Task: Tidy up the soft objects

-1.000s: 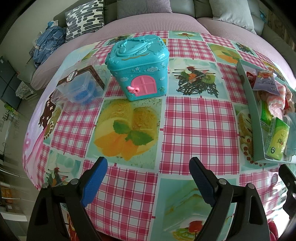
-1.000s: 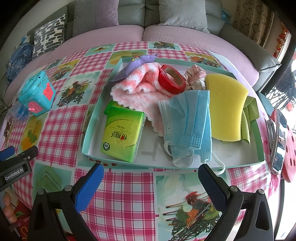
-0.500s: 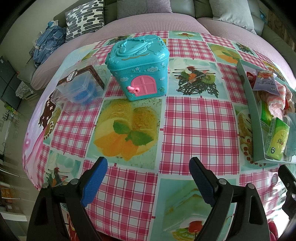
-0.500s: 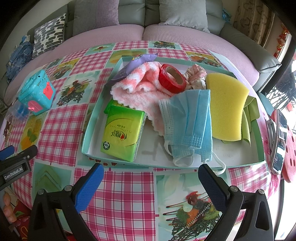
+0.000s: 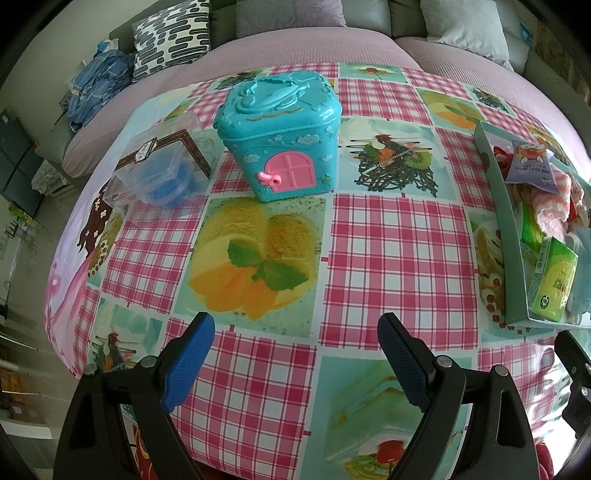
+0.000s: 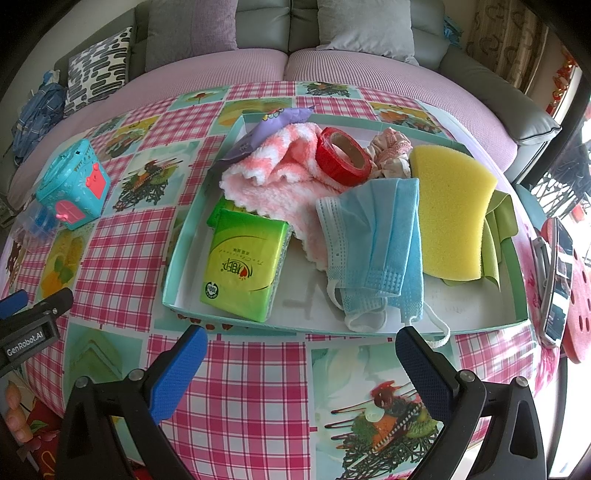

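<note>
A shallow teal tray [image 6: 177, 258] holds soft things: a green tissue pack [image 6: 243, 266], a pink-and-white cloth [image 6: 273, 173], a blue face mask [image 6: 373, 240], a yellow sponge [image 6: 450, 218], a red tape roll [image 6: 341, 155], a scrunchie [image 6: 391, 147] and a purple packet [image 6: 273, 125]. My right gripper [image 6: 301, 363] hangs open just in front of the tray's near edge, nothing between its fingers. My left gripper [image 5: 295, 354] is open over bare tablecloth, well short of the turquoise house-shaped box [image 5: 280, 133]. The tray [image 5: 506, 221] shows at the right edge of the left wrist view.
A clear plastic box with blue contents [image 5: 159, 177] sits left of the turquoise box [image 6: 74, 188]. A phone-like device [image 6: 557, 280] and a red perforated disc [image 6: 580, 295] lie at the table's right edge. A sofa with cushions [image 6: 207, 33] runs behind the table.
</note>
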A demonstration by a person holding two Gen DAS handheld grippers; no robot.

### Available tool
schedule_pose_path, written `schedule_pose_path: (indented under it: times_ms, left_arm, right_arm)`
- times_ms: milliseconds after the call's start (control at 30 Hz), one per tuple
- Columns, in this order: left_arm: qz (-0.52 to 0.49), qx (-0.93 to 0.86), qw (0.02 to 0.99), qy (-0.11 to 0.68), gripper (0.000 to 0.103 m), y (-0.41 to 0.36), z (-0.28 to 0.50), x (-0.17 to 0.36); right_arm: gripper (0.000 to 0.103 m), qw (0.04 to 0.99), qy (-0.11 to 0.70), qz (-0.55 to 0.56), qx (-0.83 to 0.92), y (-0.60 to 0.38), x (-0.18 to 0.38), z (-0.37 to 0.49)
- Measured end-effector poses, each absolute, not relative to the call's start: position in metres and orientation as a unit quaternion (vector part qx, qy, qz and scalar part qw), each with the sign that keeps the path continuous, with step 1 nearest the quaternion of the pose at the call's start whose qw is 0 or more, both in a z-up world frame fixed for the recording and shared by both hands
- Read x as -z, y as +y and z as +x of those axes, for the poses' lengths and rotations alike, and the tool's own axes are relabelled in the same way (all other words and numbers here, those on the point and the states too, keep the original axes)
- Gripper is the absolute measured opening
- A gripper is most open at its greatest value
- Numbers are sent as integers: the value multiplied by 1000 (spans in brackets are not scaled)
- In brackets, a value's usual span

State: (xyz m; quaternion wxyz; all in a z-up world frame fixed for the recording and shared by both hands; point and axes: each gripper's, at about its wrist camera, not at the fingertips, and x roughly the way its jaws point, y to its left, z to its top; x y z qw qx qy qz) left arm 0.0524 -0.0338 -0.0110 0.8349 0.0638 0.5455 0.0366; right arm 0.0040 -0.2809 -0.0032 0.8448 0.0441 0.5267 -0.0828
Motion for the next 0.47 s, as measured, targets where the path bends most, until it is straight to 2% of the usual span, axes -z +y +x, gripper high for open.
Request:
schedule_pose_path:
  times_ms: [467]
  left_arm:
    - [64, -28, 844, 532, 90, -39, 48, 5]
  right_arm:
    - [103, 845, 527, 44, 83, -281, 3, 4]
